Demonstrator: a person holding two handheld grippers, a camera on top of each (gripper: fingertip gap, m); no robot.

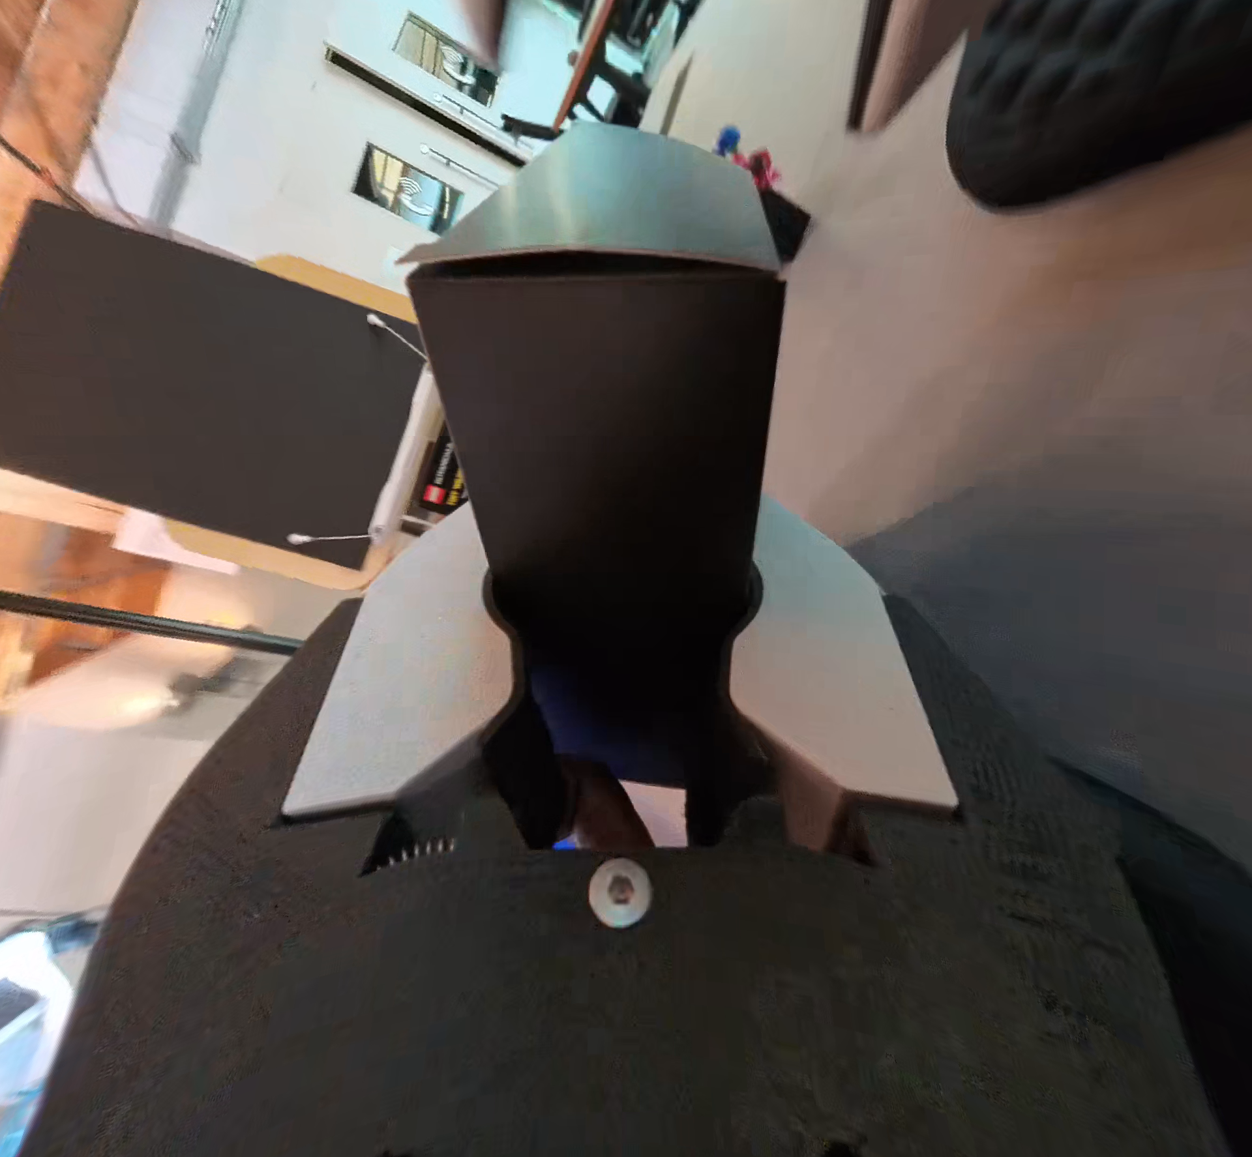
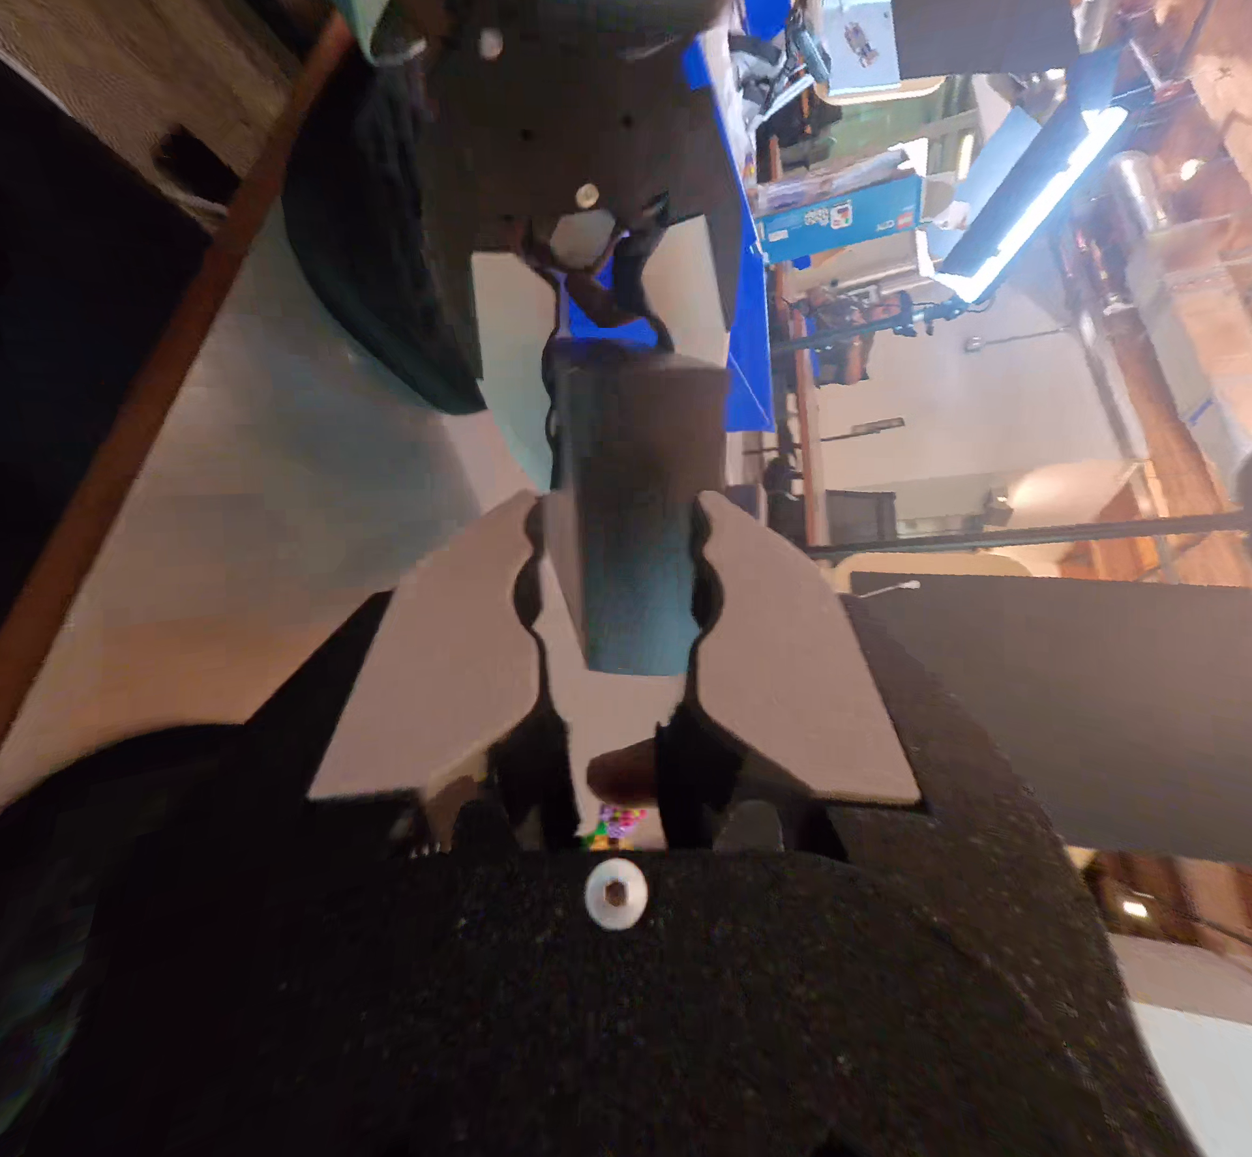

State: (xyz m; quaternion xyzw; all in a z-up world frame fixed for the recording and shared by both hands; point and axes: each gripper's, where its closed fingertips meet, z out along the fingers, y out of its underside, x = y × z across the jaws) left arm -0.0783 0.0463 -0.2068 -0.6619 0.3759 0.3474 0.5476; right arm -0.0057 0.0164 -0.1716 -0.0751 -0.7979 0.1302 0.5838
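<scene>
So we see a dark box (image 1: 603,420) gripped between both tongs at once. Our left gripper (image 1: 620,583) is clamped narrow on the box's near end, its grey fingers (image 1: 420,684) pressed to either side, and the box's grey top flap (image 1: 610,203) stands open just beyond. Our right gripper (image 2: 620,555) is closed on the opposite end (image 2: 630,515), notched fingers (image 2: 461,637) touching its sides; the other gripper faces it from just beyond the box. To the right gripper's left lies a pale tabletop (image 2: 271,515). Far beyond and right of it stands a blue carton (image 2: 840,220). Left of the left gripper hangs a black panel (image 1: 190,379). Both views are blurred.
</scene>
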